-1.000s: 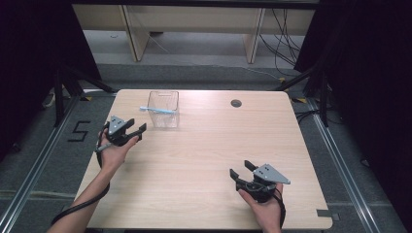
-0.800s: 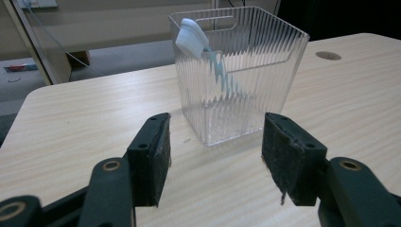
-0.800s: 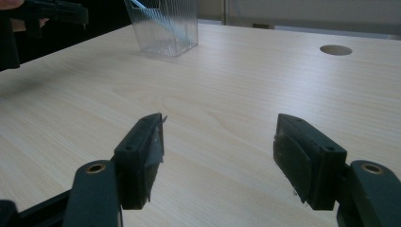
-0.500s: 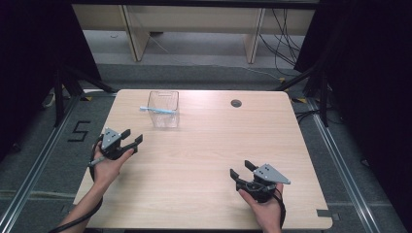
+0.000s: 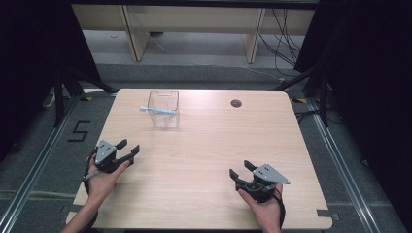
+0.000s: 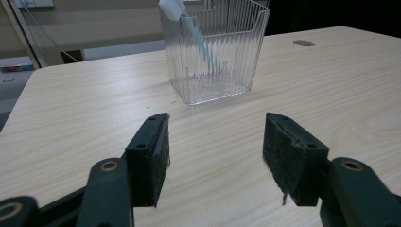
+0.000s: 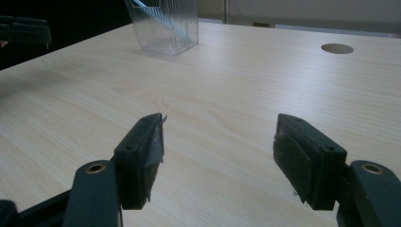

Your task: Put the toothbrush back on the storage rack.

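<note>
A clear ribbed plastic box [image 5: 164, 109] stands at the back left of the wooden table [image 5: 204, 145]. A light blue toothbrush [image 5: 156, 110] leans in the box, its white head sticking out over the left rim [image 6: 172, 8]. My left gripper [image 5: 128, 149] is near the table's left edge, in front of the box [image 6: 215, 49] and apart from it, jaws open with nothing between them [image 6: 215, 156]. My right gripper [image 5: 240, 170] rests low at the front right, open and empty [image 7: 220, 156]. The box [image 7: 163, 23] appears far off in the right gripper view.
A round cable hole [image 5: 236, 103] sits in the table's back right part. Shelving legs and cables stand on the floor beyond the far edge. A floor marking "5" [image 5: 79, 131] lies left of the table. Bare wood lies between the two grippers.
My left gripper has drawn back from the box toward the table's front left and sunk slightly. Its jaws stay open and empty. The right gripper has kept still.
</note>
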The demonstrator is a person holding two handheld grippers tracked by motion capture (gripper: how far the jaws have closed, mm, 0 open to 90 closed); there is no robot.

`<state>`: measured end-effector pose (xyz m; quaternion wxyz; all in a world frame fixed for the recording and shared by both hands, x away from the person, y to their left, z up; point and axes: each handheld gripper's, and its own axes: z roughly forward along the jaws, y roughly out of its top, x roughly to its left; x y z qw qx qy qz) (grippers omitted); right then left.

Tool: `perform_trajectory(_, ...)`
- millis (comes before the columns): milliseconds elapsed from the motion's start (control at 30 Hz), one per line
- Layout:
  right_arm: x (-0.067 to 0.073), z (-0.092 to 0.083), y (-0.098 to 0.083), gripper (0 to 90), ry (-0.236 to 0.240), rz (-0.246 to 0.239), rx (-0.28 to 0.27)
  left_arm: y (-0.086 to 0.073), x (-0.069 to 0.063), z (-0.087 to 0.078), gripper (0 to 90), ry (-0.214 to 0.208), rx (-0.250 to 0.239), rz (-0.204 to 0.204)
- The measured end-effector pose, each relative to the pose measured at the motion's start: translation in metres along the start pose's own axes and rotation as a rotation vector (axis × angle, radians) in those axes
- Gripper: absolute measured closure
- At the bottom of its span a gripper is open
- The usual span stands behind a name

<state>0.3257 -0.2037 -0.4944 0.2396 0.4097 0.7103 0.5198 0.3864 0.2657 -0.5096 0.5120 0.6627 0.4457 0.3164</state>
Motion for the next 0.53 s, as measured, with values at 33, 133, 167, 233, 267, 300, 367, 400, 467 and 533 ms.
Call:
perform_trajectory(33, 0.000, 0.000, 0.000, 34.9, 0.001, 0.002, 0.002, -0.002, -0.001, -0.001, 41.8, 0.002, -0.004, -0.001)
perform_trajectory(133, -0.001, -0.001, 0.000, 34.9, -0.009, 0.000, 0.005, -0.009, -0.002, -0.005, 41.9, 0.003, -0.002, -0.011)
perform_trajectory(167, -0.001, 0.000, 0.000, 34.9, 0.000, 0.001, 0.004, -0.010, -0.002, -0.005, 41.8, 0.001, -0.003, -0.011)
perform_trajectory(233, -0.001, 0.001, 0.000, 34.9, -0.003, -0.002, -0.005, -0.013, -0.002, -0.007, 41.7, 0.004, -0.006, -0.016)
perform_trajectory(267, -0.001, 0.000, 0.000, 34.9, -0.008, -0.003, 0.006, -0.014, -0.002, -0.008, 41.7, 0.006, -0.011, -0.013)
perform_trajectory(300, -0.001, -0.001, 0.000, 34.9, -0.005, -0.009, 0.013, -0.015, -0.002, -0.008, 41.7, 0.008, -0.014, -0.013)
perform_trajectory(367, 0.000, 0.000, 0.000, 34.8, -0.008, -0.006, 0.004, -0.016, -0.002, -0.009, 41.6, 0.010, -0.023, -0.009)
perform_trajectory(400, 0.000, 0.000, 0.000, 34.8, 0.002, -0.008, 0.002, -0.017, -0.003, -0.009, 41.5, 0.011, -0.029, -0.008)
perform_trajectory(467, 0.001, -0.001, 0.000, 34.6, 0.013, 0.020, 0.003, -0.017, -0.004, -0.010, 41.3, 0.013, -0.030, -0.005)
perform_trajectory(533, -0.001, -0.002, 0.002, 34.4, 0.006, -0.005, -0.014, -0.017, -0.005, -0.010, 41.2, 0.014, -0.036, 0.008)
